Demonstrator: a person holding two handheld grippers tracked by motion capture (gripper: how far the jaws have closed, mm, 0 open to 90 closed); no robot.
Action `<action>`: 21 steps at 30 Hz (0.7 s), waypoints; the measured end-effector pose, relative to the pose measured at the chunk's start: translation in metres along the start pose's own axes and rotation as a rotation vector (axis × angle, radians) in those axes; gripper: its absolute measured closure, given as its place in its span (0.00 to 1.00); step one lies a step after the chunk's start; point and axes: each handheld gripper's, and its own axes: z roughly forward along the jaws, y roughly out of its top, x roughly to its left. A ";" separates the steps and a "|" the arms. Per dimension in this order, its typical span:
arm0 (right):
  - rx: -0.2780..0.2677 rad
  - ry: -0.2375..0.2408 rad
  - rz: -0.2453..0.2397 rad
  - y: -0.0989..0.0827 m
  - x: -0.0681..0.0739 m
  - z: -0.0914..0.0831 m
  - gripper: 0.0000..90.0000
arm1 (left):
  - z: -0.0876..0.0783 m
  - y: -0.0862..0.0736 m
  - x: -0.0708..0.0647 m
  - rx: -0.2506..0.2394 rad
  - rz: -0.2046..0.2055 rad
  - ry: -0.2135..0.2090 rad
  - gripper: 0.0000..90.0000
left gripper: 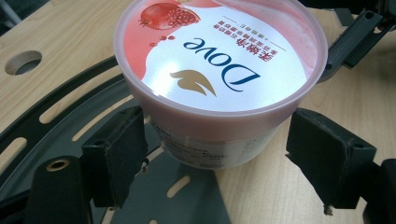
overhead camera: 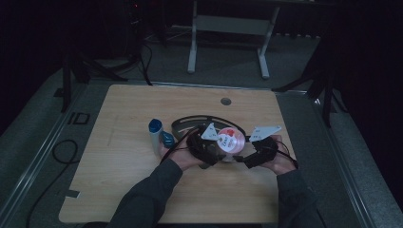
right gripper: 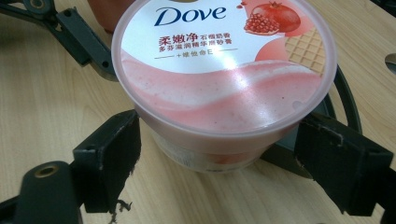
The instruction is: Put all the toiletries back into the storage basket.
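A pink Dove tub stands upright on the wooden counter, partly over the edge of a dark slotted metal plate, with a blue-capped bottle lying well to the tub's left. The left hand-held gripper comes at the tub from one side and the right hand-held gripper from the opposite side; each stands wide, its two black pads flanking the tub's lower wall, with a sliver of daylight showing between pad and plastic, so neither yet holds it. The tub's lid is broad, glossy and overhangs the wall, which tapers inward toward the base. By its look, the tub is a stiff, thin-walled plastic pot, moderately heavy if full, and its smooth labelled wall would probably be slippery under the pads. The safest hold seems to be on the wall just under the lid's rim, where the overhang would stop the tub sliding down through the jaws; squeezing lower on the taper risks it squirting upward or tipping. If the lid is to come off, one hand-held gripper had best clamp the wall while the other takes the lid's edge.
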 end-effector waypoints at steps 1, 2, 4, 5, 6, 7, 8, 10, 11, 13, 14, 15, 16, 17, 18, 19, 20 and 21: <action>0.002 -0.001 0.000 0.000 -0.001 0.000 0.16 | 0.001 0.001 0.001 0.002 -0.001 0.003 0.22; 0.004 0.000 0.002 0.001 -0.002 0.001 0.16 | 0.001 0.001 0.002 0.001 0.000 0.001 0.22; 0.002 0.002 0.005 0.001 -0.005 0.000 0.16 | 0.003 0.002 0.003 -0.008 -0.016 -0.001 0.22; 0.004 0.001 0.005 0.001 -0.007 0.000 0.15 | 0.004 0.002 0.004 -0.005 -0.013 -0.001 0.22; 0.006 -0.001 0.005 0.002 -0.007 0.000 0.15 | 0.005 0.003 0.005 -0.006 -0.018 -0.002 0.22; 0.010 -0.003 0.002 0.002 -0.008 0.000 0.15 | 0.005 0.003 0.005 -0.005 -0.017 -0.004 0.22; 0.010 -0.004 0.000 0.002 -0.009 0.000 0.15 | 0.006 0.004 0.006 -0.006 -0.020 -0.004 0.22; 0.015 -0.003 -0.001 0.003 -0.012 0.000 0.15 | 0.007 0.005 0.007 -0.009 -0.025 -0.004 0.22; 0.015 -0.003 0.000 0.003 -0.013 0.000 0.15 | 0.008 0.005 0.008 -0.008 -0.027 -0.007 0.22; 0.013 0.004 0.003 0.003 -0.016 0.000 0.16 | 0.009 0.007 0.011 -0.005 -0.023 -0.009 0.22; 0.011 0.004 0.001 0.003 -0.017 -0.001 0.16 | 0.009 0.008 0.012 -0.002 -0.018 -0.010 0.22; 0.011 0.002 0.004 0.003 -0.018 -0.001 0.16 | 0.010 0.009 0.013 0.000 -0.016 -0.009 0.22; 0.014 0.002 0.005 0.003 -0.019 -0.001 0.16 | 0.011 0.009 0.014 -0.003 -0.018 -0.010 0.22; 0.015 0.002 0.004 0.003 -0.021 -0.001 0.16 | 0.013 0.010 0.015 -0.003 -0.025 -0.012 0.22; 0.019 -0.002 0.008 0.003 -0.022 -0.001 0.16 | 0.013 0.010 0.016 -0.003 -0.023 -0.011 0.22; 0.020 -0.004 0.002 0.003 -0.023 0.000 0.16 | 0.015 0.011 0.017 -0.003 -0.027 -0.010 0.22; 0.023 -0.008 0.001 0.004 -0.025 -0.001 0.17 | 0.015 0.011 0.018 -0.004 -0.029 -0.008 0.22; 0.025 -0.009 0.004 0.004 -0.025 -0.001 0.17 | 0.016 0.011 0.019 -0.007 -0.033 -0.006 0.22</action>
